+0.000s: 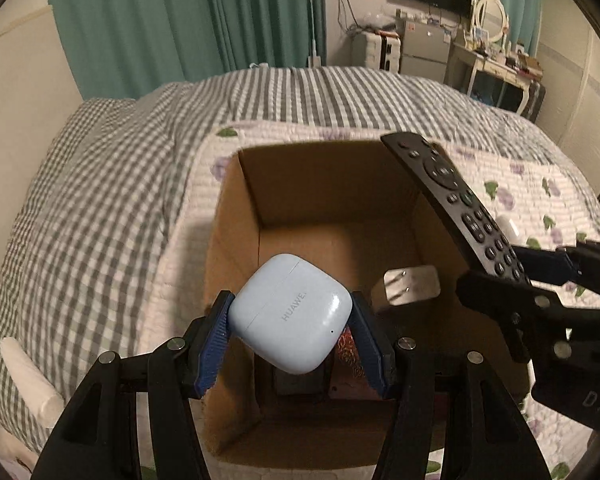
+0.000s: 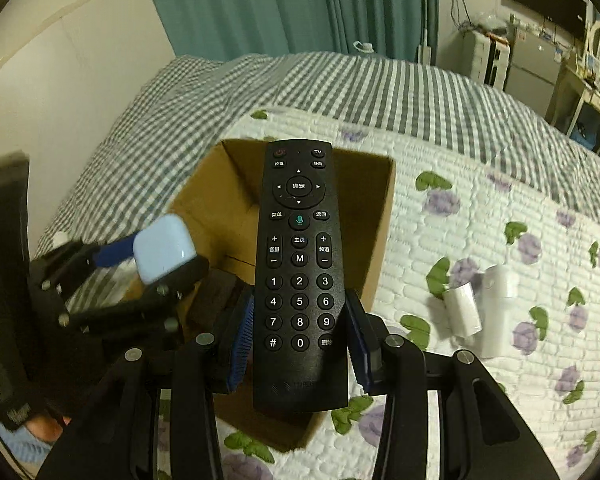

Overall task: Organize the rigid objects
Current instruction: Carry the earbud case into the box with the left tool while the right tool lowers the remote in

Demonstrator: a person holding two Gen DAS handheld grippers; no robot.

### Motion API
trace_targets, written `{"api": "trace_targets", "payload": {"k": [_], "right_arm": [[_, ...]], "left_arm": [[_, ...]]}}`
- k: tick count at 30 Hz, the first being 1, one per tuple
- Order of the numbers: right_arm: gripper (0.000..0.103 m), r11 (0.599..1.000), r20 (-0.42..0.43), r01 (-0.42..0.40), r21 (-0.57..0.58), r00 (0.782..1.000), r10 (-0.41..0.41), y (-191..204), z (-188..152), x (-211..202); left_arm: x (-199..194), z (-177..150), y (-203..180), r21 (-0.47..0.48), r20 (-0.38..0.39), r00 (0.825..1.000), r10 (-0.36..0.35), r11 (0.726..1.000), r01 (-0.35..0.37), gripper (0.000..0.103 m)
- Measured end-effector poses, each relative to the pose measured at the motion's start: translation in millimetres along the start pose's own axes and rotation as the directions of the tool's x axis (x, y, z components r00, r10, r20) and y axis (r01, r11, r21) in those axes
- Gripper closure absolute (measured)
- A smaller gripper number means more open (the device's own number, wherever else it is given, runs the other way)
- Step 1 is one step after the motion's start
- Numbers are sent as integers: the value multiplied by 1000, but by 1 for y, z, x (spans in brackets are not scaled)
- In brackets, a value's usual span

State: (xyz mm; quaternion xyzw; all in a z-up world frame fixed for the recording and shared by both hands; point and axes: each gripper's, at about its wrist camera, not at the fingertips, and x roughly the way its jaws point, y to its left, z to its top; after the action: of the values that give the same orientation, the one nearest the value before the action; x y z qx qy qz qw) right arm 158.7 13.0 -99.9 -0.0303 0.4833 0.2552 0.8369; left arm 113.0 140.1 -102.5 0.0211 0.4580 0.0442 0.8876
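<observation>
Left gripper [image 1: 290, 320] clamped on pale-blue earbud case [image 1: 290, 314], directly above open cardboard box [image 1: 236, 216] on bed. Right gripper [image 2: 300, 332] pinching remote [image 2: 299, 264], long axis pointing forward over box's right rim.

Left tongs [image 1: 292, 322], lower centre of frame: blue pads clamped on pale blue earbud case [image 1: 290, 314], held over open cardboard box [image 1: 228, 240] on the bed [image 1: 100, 184]. White charger [image 1: 410, 285] lies inside box. Right tongs [image 1: 540, 272], right edge, grip black remote [image 1: 456, 204] angled over box rim.
</observation>
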Motion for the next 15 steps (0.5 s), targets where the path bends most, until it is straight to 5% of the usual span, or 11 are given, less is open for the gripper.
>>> {"api": "trace_targets", "payload": {"k": [12, 15], "right_arm": [[61, 1000, -41, 2, -5, 999, -2, 1, -1, 8], [51, 1000, -36, -27, -1, 999, 27, 0, -2, -4]], "left_arm": [[12, -12, 2, -49, -46, 999, -9, 999, 7, 43], [5, -16, 1, -69, -43, 999, -14, 998, 11, 42]]}}
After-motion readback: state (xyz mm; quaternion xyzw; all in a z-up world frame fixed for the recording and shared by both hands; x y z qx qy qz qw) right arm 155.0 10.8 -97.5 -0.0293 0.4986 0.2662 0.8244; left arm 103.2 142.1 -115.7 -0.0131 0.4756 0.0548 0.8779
